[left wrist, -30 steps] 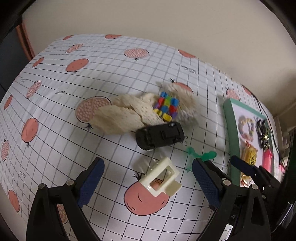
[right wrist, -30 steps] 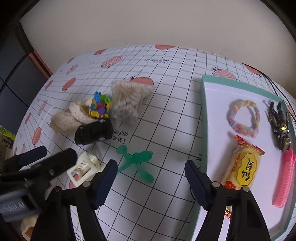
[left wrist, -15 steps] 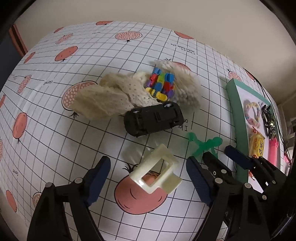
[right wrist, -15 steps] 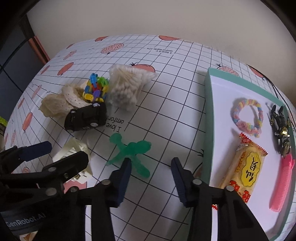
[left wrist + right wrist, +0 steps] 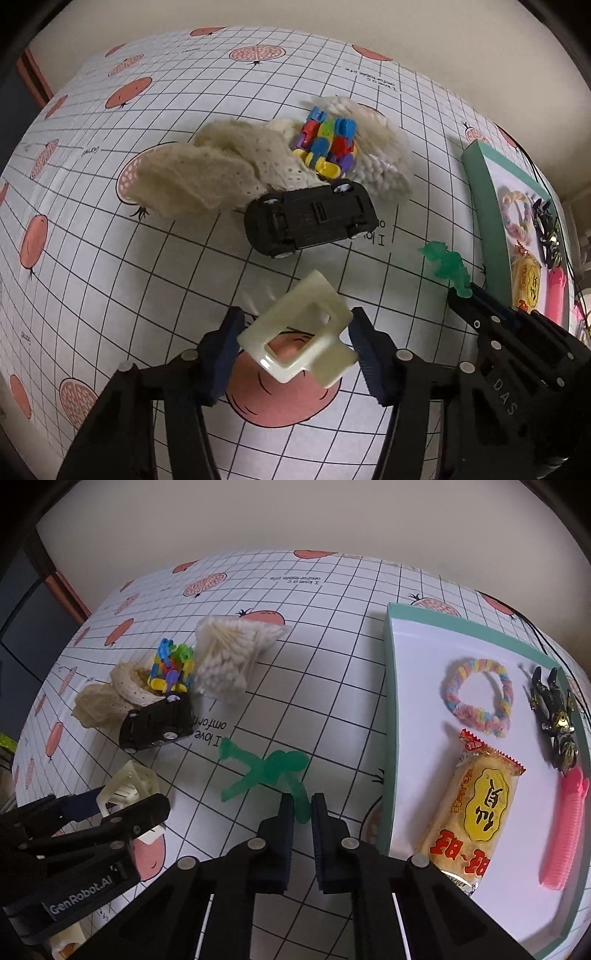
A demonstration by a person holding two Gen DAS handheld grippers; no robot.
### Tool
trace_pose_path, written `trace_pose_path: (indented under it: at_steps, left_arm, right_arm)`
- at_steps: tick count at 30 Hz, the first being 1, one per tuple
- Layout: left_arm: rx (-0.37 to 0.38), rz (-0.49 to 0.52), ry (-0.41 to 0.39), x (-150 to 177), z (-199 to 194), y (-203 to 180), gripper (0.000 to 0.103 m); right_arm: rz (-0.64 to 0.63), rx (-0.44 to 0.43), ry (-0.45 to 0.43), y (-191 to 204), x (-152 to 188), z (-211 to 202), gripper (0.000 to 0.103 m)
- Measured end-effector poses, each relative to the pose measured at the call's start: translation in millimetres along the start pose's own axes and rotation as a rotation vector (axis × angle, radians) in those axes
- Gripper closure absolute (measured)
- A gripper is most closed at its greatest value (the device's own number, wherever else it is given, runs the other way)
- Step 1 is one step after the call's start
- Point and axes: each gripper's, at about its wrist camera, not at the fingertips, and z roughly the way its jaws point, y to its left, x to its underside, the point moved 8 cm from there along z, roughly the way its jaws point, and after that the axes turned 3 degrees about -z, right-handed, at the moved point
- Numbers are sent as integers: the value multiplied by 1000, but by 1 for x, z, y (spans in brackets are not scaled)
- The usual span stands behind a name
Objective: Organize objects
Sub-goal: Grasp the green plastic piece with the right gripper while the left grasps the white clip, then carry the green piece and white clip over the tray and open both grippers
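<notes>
Table: covered with a white grid-pattern cloth printed with red fruit; carries all items listed below.
Tray: green-rimmed, white floor, at the right of the table. Contents: snack packet, pastel braided ring, pink comb, black-and-gold toy figure.
Cream knitted cloth: crumpled, at the left of the loose cluster, touching the toy car.
Bag of cotton swabs: lies at the right of the cluster, beside the building bricks.
Black toy car: lies on its side, underside facing the left wrist camera.
Coloured building bricks: a clump resting between the cloth and the swab bag, just behind the car.
Left hand-held gripper: fingers set against both sides of the cream hair claw clip, grasping it over a red fruit print. Whether the clip is lifted off the table cannot be told.
Right hand-held gripper: clenched on one limb of the green plastic piece, with only a narrow gap between the pads.
Green plastic piece: translucent, X-shaped, on the table between the car and the tray.
</notes>
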Motion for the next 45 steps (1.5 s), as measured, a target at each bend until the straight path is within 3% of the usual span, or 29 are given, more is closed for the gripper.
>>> trace_pose_path:
  at_steps: [8, 25, 35, 45]
  left_arm:
    - [-12, 1, -15, 2, -3, 0, 44]
    - [18, 10, -139, -18, -45, -26, 44]
    - [77, 96, -215, -22, -66, -80, 44]
    - [148, 175, -233, -34, -69, -150, 44]
  right_arm:
    - [18, -16, -20, -2, 0, -9, 93]
    - [41, -45, -142, -19, -17, -63, 93]
    - [159, 17, -203, -89, -14, -92, 93]
    - [267, 99, -198, -166, 5, -98, 93]
